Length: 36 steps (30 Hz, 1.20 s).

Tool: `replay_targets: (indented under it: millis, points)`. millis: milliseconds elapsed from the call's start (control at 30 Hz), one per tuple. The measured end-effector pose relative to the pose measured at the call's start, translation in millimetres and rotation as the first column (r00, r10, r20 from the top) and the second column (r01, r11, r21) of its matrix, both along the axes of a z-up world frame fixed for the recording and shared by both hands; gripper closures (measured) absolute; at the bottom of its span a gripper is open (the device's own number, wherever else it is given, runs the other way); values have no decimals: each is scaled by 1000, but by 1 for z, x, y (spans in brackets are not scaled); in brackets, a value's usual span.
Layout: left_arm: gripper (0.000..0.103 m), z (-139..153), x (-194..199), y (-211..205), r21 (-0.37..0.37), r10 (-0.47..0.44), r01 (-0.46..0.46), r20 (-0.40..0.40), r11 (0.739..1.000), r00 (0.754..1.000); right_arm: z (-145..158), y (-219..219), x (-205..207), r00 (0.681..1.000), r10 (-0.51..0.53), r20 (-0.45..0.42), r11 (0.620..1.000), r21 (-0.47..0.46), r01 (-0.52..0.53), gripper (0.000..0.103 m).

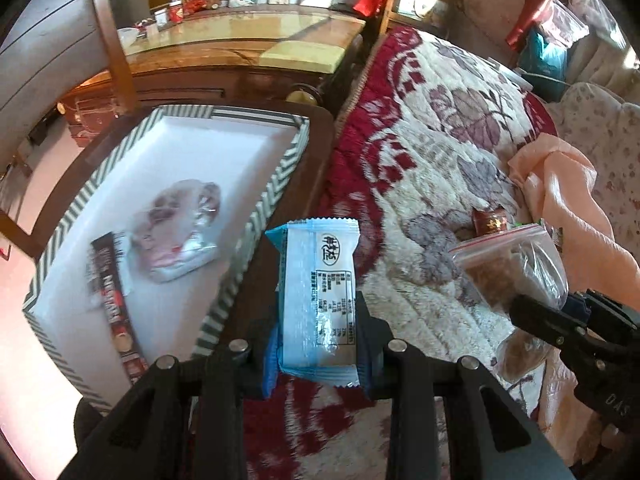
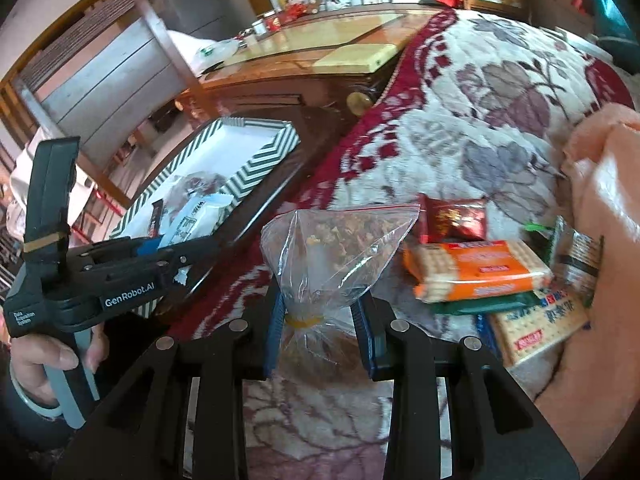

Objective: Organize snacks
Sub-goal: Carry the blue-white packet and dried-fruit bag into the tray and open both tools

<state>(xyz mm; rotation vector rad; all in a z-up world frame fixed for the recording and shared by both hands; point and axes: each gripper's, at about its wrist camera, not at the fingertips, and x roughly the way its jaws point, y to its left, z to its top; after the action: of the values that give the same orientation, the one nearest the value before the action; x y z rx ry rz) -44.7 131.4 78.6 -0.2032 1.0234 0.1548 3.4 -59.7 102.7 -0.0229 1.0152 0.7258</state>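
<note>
The bed [image 1: 460, 128], under its red-and-cream floral quilt, serves as the sorting ground: the loose snacks lie heaped on it toward four o'clock in the right wrist view, within easy reach of both hands. Beside it, at nine to ten o'clock in the left wrist view, a striped tray [image 1: 280, 184] sits on a dark wooden tabletop [image 1: 320, 152], apparently the collecting place, since a clear wrapped pastry [image 1: 180, 236] and a dark stick packet [image 1: 116, 312] already lie flat inside it.

The orange cracker pack [image 2: 476, 272] rests on top of a green packet and another cracker pack [image 2: 536, 332], with a red wrapped sweet [image 2: 456, 218] just behind at twelve o'clock from it; these look yet to be sorted.

The right gripper [image 2: 320, 328] is closed on the twisted neck of a clear bag of dried bits [image 2: 340, 248], pinched low so the contents stand up above the fingers rather than spill.

The left gripper [image 1: 316, 340] is clamped on a blue-and-white snack packet [image 1: 320, 300], held by its lower half, just beside the tray's near rim, probably to leave the upper end free to slide in first.
</note>
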Motion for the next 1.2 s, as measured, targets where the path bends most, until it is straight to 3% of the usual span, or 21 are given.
replay_targets:
  millis: [600, 1200]
  points:
    - [70, 9, -26, 58, 4, 133, -133, 20, 991, 991, 14, 64, -13, 990, 143, 16, 990, -16, -143, 72]
    - [70, -2, -44, 104, -20, 244, -244, 6, 970, 970, 22, 126, -18, 965, 263, 27, 964, -43, -261, 72]
